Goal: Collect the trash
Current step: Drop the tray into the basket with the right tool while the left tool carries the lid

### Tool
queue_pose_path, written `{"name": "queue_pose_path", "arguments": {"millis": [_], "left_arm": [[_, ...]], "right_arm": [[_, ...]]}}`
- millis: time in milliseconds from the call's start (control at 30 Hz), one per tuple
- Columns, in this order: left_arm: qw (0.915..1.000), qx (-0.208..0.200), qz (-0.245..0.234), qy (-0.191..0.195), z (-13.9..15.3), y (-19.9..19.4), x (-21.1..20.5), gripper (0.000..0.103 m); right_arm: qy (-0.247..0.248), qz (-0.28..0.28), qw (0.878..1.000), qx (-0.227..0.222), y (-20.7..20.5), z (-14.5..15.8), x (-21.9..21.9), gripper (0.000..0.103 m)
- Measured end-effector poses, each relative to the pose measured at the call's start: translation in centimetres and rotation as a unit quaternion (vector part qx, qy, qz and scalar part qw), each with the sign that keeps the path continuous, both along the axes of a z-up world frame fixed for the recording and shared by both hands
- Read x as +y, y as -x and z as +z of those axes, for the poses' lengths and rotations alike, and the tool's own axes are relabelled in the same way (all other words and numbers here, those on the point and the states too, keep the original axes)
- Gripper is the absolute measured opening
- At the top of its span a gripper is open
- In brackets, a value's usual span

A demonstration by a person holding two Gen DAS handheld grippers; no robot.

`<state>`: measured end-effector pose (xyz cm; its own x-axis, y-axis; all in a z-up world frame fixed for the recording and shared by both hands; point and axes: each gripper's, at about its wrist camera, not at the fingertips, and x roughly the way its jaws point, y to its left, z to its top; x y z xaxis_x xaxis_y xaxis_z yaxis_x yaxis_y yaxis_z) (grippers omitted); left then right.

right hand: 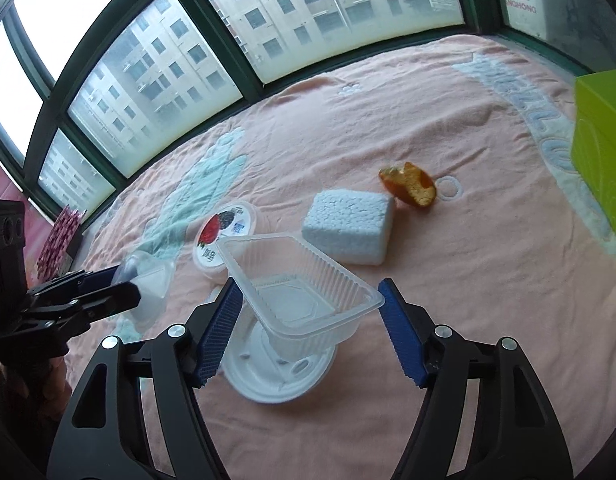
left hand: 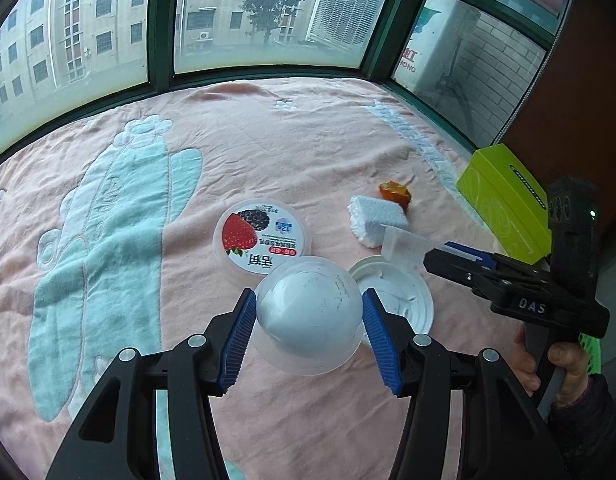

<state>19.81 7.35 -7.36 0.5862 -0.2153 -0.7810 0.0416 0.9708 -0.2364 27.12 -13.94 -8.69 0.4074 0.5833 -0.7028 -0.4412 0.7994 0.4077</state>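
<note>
My left gripper (left hand: 308, 314) is shut on a clear plastic cup (left hand: 309, 312), held on its side above the pink blanket; it also shows in the right wrist view (right hand: 148, 280). My right gripper (right hand: 309, 312) is shut on a clear ribbed plastic tray (right hand: 300, 288), seen from the left wrist view too (left hand: 403, 246). On the blanket lie a white round lid (right hand: 276, 376), a yogurt tub with a strawberry label (left hand: 262, 236), a white foam block (right hand: 347, 228) and an orange wrapper (right hand: 409, 184).
A lime-green box (left hand: 507, 204) stands at the right edge of the blanket (left hand: 268, 144). Dark green window frames (left hand: 160, 24) run along the far side. A green basket (left hand: 591, 354) shows behind the right hand.
</note>
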Motion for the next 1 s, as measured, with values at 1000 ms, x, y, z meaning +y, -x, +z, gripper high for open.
{"name": "queue_pose_path", "arguments": {"millis": [1000], "left_arm": [[0.9863,-0.034,-0.161,0.017,4.1,3.9,-16.8,0.053]], "right_arm": [[0.07,-0.229,0.97,-0.039,16.1,5.3,-18.7,0.07]]}}
